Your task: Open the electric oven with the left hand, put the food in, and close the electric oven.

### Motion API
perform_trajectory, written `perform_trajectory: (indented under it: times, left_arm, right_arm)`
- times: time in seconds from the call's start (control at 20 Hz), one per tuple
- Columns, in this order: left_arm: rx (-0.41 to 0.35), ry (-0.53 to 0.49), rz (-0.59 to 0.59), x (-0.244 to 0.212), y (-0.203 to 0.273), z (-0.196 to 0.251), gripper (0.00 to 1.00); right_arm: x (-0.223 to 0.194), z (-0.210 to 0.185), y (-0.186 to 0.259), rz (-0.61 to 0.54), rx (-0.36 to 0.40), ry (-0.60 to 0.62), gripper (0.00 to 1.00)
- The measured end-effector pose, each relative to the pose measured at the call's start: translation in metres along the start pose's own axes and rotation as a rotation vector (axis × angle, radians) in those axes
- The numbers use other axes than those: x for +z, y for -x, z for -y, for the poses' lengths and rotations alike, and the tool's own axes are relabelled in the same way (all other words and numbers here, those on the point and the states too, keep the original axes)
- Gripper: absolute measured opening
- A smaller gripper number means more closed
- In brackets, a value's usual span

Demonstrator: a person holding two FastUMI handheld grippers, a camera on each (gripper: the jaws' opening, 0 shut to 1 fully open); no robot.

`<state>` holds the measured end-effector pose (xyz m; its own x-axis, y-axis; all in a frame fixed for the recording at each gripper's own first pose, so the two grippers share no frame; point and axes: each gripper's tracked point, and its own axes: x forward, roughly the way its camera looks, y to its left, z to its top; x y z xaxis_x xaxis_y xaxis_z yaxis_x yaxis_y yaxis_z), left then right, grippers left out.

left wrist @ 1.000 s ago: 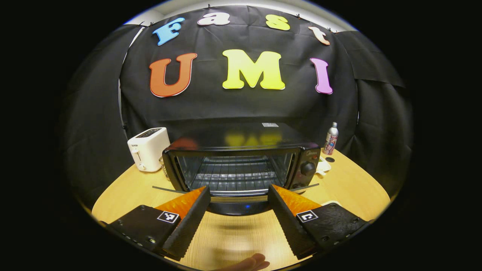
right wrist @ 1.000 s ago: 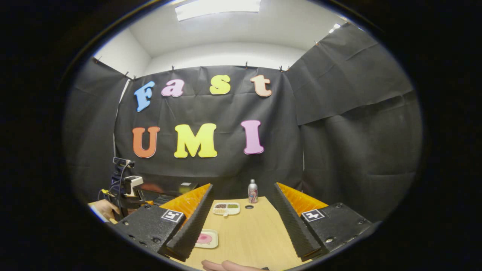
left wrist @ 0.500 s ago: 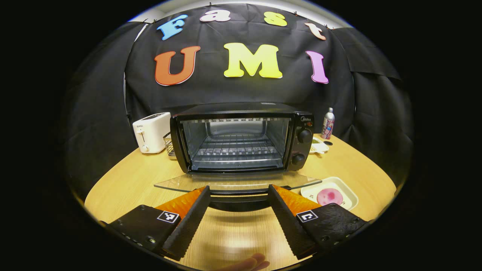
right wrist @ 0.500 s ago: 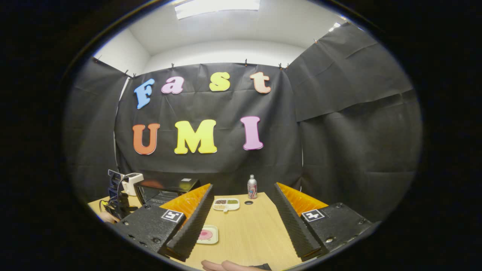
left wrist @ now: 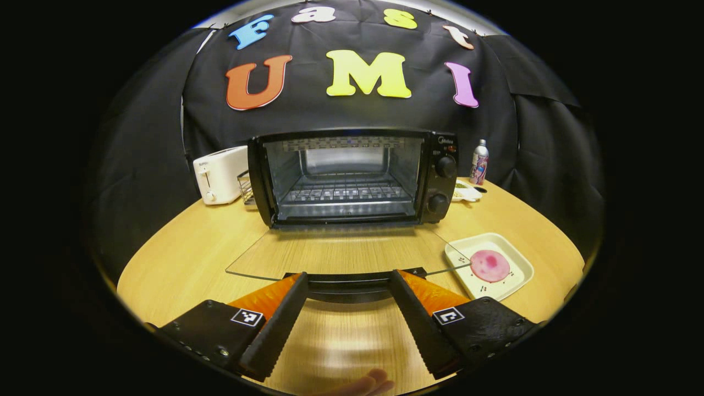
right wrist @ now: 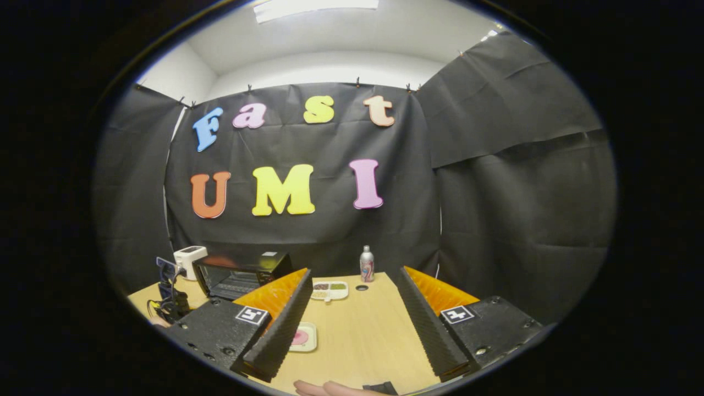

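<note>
On the table [left wrist: 181, 247], in front of the oven [left wrist: 352, 176]: door down, food waiting on its tray.

Left gripper view: the left gripper [left wrist: 347, 300] has its 2 fingers spread apart, straddling the door handle [left wrist: 350, 281] without pressing on it. The glass door [left wrist: 341, 256] lies flat, and the rack [left wrist: 345, 193] is bare. The pink food [left wrist: 489, 265] sits on a white tray [left wrist: 514, 258], just right of the door. Judged light and soft; grip the stiff tray rim, not the food. Right gripper view: the right gripper [right wrist: 352, 316] is apart and empty above the table. This view adds the other gripper [right wrist: 168, 297] at far left and partly hides the tray [right wrist: 307, 336] behind 1 finger.
</note>
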<state>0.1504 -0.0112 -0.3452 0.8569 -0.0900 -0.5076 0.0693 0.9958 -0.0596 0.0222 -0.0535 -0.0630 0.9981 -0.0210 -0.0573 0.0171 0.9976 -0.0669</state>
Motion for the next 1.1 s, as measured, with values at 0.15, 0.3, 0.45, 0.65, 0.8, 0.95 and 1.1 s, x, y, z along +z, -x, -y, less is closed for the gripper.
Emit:
perform_trajectory:
  times: [0.15, 0.3, 0.45, 0.65, 0.8, 0.95, 1.1]
  left_arm:
    - [0.000, 0.011, -0.046, -0.017, -0.005, 0.001, 0.96]
    - [0.000, -0.011, -0.025, -0.017, -0.005, 0.000, 0.96]
    - [0.002, 0.004, -0.022, -0.017, -0.004, -0.003, 0.96]
    - [0.028, 0.005, 0.043, 0.001, 0.017, -0.011, 0.96]
    - [0.020, -0.004, 0.151, 0.042, 0.055, -0.010, 0.96]
    - [0.058, -0.004, 0.264, 0.088, 0.102, -0.020, 0.96]
    - [0.121, 0.020, 0.340, 0.117, 0.142, -0.034, 0.95]
  right_arm:
    - [-0.003, -0.002, -0.002, -0.013, 0.005, -0.003, 0.96]
    - [-0.004, -0.004, -0.003, -0.015, 0.001, 0.004, 0.96]
    - [-0.011, -0.007, -0.011, -0.041, -0.002, 0.011, 0.96]
    - [-0.032, -0.013, -0.034, -0.104, 0.004, 0.034, 0.96]
    - [-0.061, -0.023, -0.063, -0.209, 0.037, 0.060, 0.96]
    - [-0.102, -0.029, -0.094, -0.356, 0.075, 0.100, 0.97]
    - [-0.149, -0.030, -0.124, -0.542, 0.111, 0.136, 0.99]
